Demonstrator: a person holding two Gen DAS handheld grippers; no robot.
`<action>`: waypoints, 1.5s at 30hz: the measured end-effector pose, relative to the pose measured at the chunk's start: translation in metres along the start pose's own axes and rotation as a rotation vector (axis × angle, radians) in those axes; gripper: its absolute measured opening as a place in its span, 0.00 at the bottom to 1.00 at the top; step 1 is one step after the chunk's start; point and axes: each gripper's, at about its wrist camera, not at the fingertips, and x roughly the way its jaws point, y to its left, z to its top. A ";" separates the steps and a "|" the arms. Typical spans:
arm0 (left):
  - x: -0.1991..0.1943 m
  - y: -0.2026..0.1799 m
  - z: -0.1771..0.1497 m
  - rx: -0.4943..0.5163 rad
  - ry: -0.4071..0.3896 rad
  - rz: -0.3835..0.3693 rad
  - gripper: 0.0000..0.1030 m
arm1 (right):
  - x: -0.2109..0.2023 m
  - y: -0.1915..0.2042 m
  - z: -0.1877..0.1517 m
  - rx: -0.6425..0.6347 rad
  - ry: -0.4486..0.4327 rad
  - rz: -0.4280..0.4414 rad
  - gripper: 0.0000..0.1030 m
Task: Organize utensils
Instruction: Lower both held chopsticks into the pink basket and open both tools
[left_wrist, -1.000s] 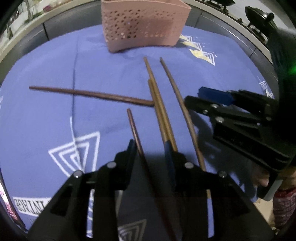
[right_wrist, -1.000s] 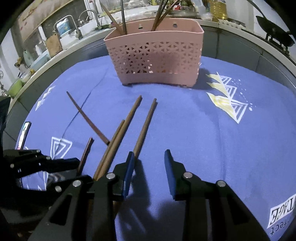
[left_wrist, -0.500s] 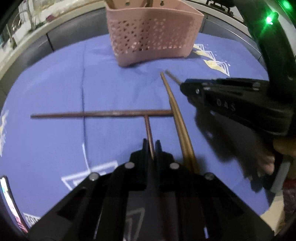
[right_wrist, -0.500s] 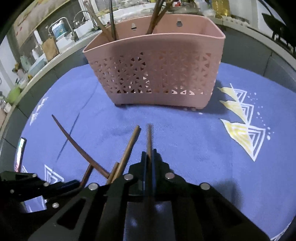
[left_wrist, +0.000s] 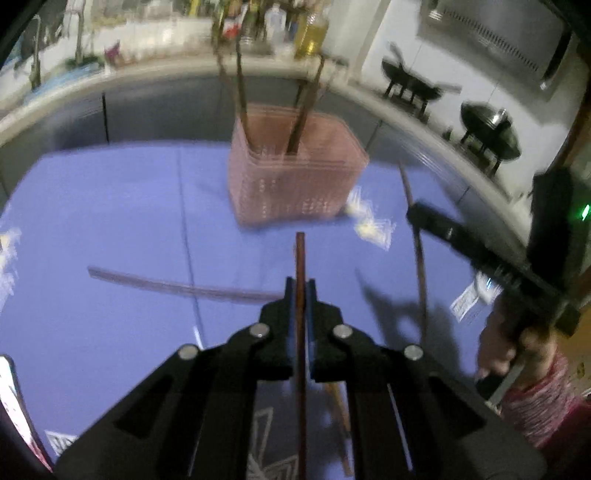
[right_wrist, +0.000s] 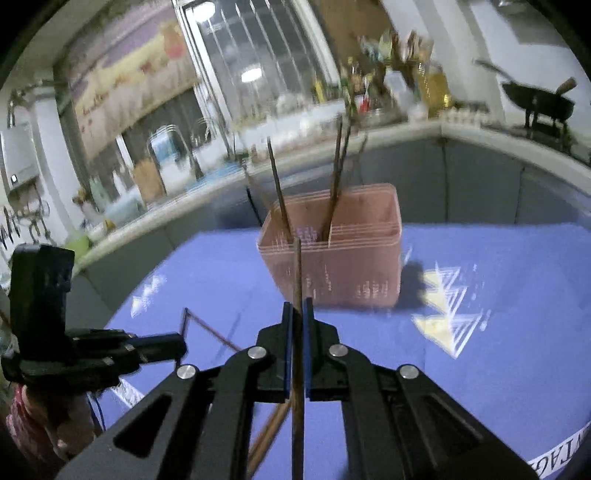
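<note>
Dark wooden chopsticks: one (left_wrist: 300, 280) is clamped in the left hand-held gripper (left_wrist: 300, 295), another (right_wrist: 297, 295) in the right hand-held gripper (right_wrist: 297, 317), both above the blue surface (left_wrist: 110, 206). Pinched near one end, either could pivot and miss the pink perforated basket (right_wrist: 354, 273).

The left tongs (left_wrist: 300, 291) are clamped on a dark wooden chopstick (left_wrist: 300, 258) that juts out ahead of their tips, off the blue cloth (left_wrist: 110, 206) covering the bench. Beyond the tips stands the pink perforated holder (left_wrist: 295, 184), blurred, with several sticks upright in it. To the left of the tongs another chopstick (left_wrist: 177, 286) lies crosswise on the cloth. To the right, the right tongs (left_wrist: 415, 214) seem to grip a second chopstick (left_wrist: 419, 258), a hand (left_wrist: 517, 354) behind them.
</note>
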 end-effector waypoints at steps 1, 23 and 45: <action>-0.008 0.000 0.007 0.007 -0.025 -0.004 0.04 | -0.002 -0.003 0.007 -0.001 -0.019 -0.005 0.05; -0.058 -0.039 0.206 0.109 -0.368 0.052 0.04 | 0.022 -0.001 0.186 -0.019 -0.400 -0.048 0.05; 0.028 0.004 0.140 0.043 -0.227 0.231 0.42 | 0.090 0.000 0.094 -0.049 -0.436 -0.183 0.50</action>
